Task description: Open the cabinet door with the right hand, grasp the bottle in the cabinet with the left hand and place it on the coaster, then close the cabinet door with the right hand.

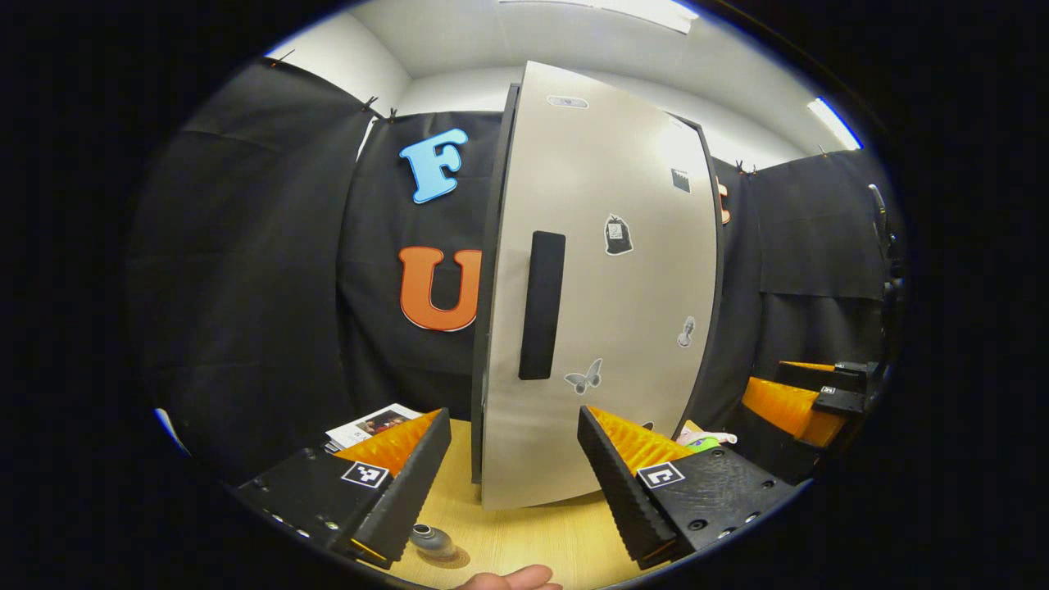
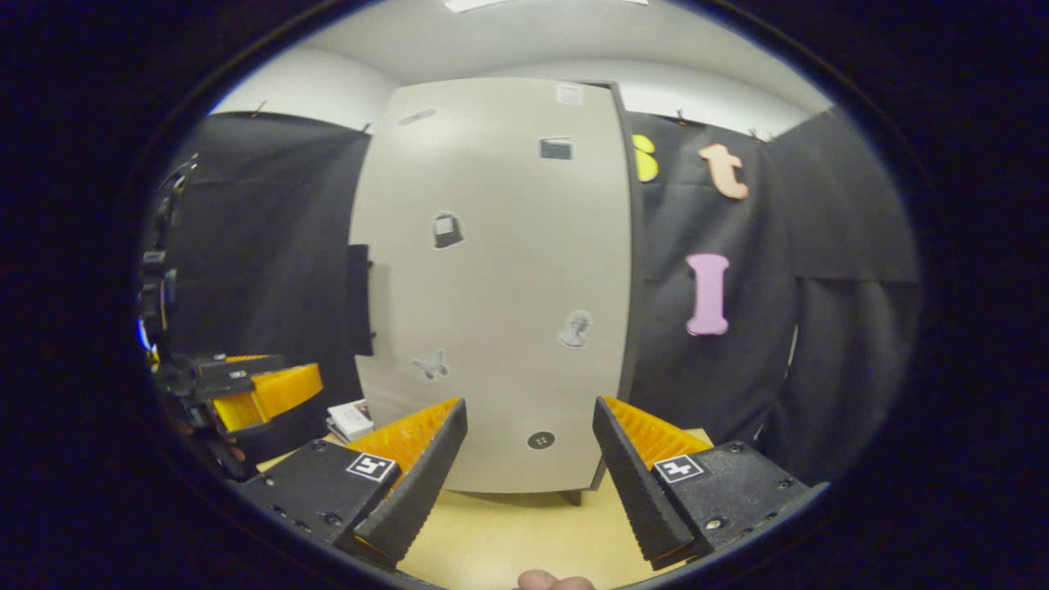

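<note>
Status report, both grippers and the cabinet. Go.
Left gripper open, right gripper open, both empty. Cabinet door shut, handle untouched. Nothing blocking.

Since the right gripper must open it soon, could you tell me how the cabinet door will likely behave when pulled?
The cabinet door looks like a stiff flat panel, likely swinging without flexing. Its black handle should give the fingers purchase.

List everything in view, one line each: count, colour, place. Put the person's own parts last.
cabinet door: one, pale beige with stickers, shut, standing on the table
door handle: one, black, at the door's left edge
table: one, light wood, under the cabinet
booklets: small stack, white, left of the cabinet
small round object: one, dark grey, on the table by the left gripper
left gripper: orange and black fingers, apart
right gripper: orange and black fingers, apart
fingertip: one, bottom edge
</note>
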Available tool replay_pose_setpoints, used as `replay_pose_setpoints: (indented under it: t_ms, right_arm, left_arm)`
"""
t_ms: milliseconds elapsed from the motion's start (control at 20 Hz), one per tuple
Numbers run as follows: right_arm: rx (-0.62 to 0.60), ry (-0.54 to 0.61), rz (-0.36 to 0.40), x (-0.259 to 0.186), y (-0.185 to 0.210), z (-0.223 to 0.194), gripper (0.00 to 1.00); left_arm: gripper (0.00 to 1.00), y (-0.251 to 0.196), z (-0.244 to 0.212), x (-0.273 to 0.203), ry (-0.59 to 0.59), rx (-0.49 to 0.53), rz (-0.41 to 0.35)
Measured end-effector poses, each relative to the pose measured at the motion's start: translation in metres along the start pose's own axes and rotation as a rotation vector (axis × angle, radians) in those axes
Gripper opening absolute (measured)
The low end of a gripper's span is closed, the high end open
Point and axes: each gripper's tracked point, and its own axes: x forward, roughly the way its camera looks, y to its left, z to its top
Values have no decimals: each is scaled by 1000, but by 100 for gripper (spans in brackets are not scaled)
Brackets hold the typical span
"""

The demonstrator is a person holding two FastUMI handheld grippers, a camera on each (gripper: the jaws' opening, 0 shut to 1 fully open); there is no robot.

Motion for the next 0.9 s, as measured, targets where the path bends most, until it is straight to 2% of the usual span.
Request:
replay_pose_setpoints:
  t_ms: [100,150,300,350,400,450,500,550,650,700,750,800,850,900]
  right_arm:
    - [93,28,3,4,3,-4,100]
    - [93,44,-3,1,-1,-9,95]
    - [53,49,-57,2,-13,-9,100]
    - [53,38,-54,1,-9,-8,95]
    - [47,31,-46,1,-5,-6,99]
    - [28,30,-37,0,-2,-6,99]
    - [15,27,-26,0,2,-5,94]
    - [8,18,-17,2,7,-3,99]
    - [-4,-2,-43,8,9,2,94]
    - [-18,-3,-65,11,8,3,99]
    - [-38,1,-88,13,8,3,99]
    - [-55,-5,-102,14,7,4,94]
    - [-68,-15,-111,14,9,6,99]
    - [-80,-31,-108,12,11,9,95]
  left_arm:
    - [94,5,0,5,-14,10,41]
    - [94,-2,-1,7,-10,5,26]
    - [95,-16,4,8,-5,2,2]
    - [95,-19,6,9,-9,2,-7]
    - [95,-24,6,12,-7,2,-19]
    - [95,-25,6,14,0,9,-19]
    - [95,-22,5,16,9,20,7]
    - [95,-19,4,19,20,31,31]
    - [95,-29,4,26,24,22,15]
    - [95,-32,6,26,19,24,15]
    - [95,-34,9,26,7,33,12]
    - [95,-35,12,26,-6,48,14]
    - [95,-37,12,26,-16,65,12]
    - [95,-39,12,26,-21,82,11]
